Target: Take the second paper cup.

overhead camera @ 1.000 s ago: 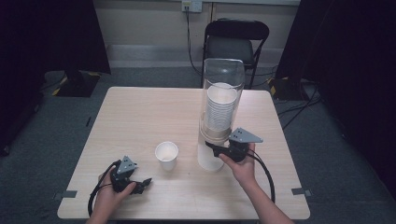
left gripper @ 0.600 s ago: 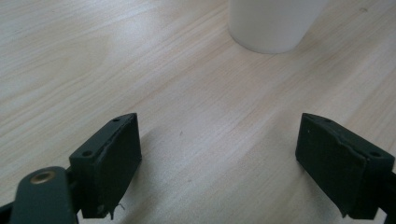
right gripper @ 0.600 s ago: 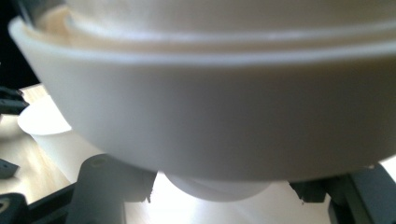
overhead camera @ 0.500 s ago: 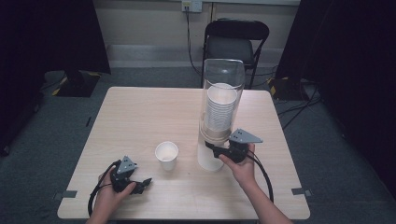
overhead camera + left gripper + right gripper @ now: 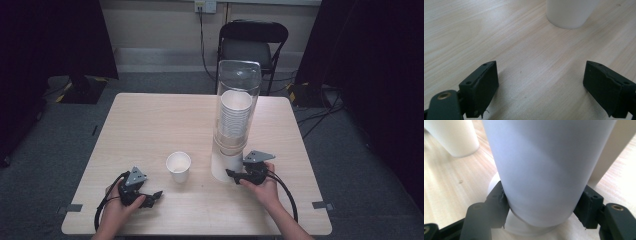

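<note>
A tall clear dispenser tube (image 5: 239,85) stands on the table, holding a stack of white paper cups (image 5: 234,117). The lowest white cup (image 5: 221,165) sticks out below it. My right gripper (image 5: 235,176) is shut on that cup, one jaw pressing each side of the cup wall (image 5: 544,170) above a white round foot. A single white cup (image 5: 178,166) stands upright left of the dispenser. My left gripper (image 5: 152,196) rests near the front left edge, open with nothing between its jaws. In the left gripper view the foot of a white cup (image 5: 571,12) stands farther ahead.
The wooden table (image 5: 150,125) has bare room at its back and left. A black chair (image 5: 252,45) stands behind the far edge. Cables trail from both grippers toward the front edge. In the right gripper view the other cup (image 5: 454,137) stands at upper left.
</note>
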